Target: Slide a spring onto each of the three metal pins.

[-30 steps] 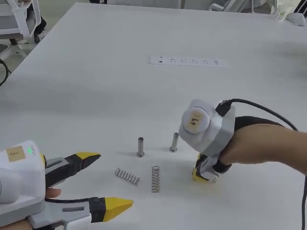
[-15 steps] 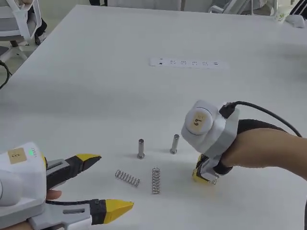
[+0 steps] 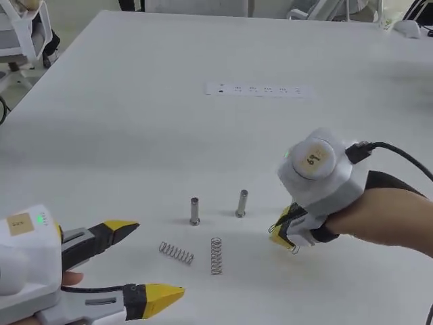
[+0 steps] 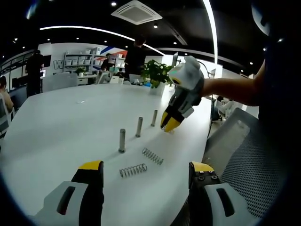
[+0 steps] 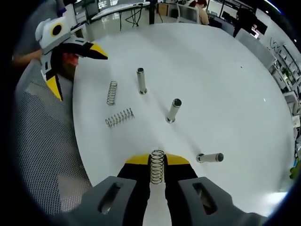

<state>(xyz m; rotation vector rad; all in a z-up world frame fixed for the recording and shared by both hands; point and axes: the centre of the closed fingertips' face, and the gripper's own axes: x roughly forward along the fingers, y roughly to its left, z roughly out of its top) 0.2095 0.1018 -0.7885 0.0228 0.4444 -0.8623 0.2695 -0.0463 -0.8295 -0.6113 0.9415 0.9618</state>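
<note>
— Three pins on the surface point(image 3: 135, 135): how many in the head view?
— Two, upright: left pin point(image 3: 195, 210), middle pin point(image 3: 241, 203). The third pin point(image 5: 210, 157) stands behind the right gripper point(image 3: 284, 234) there; both gripper views supply it.
— Springs?
— Lying flat: left loose spring point(image 3: 176, 252), right loose spring point(image 3: 216, 255). The third spring point(image 5: 157, 169), clamped between the right gripper's jaws, is plain in the right gripper view, barely legible from the head.
— Left gripper point(image 3: 157, 258)?
— Jaws wide, holding nothing.
</note>
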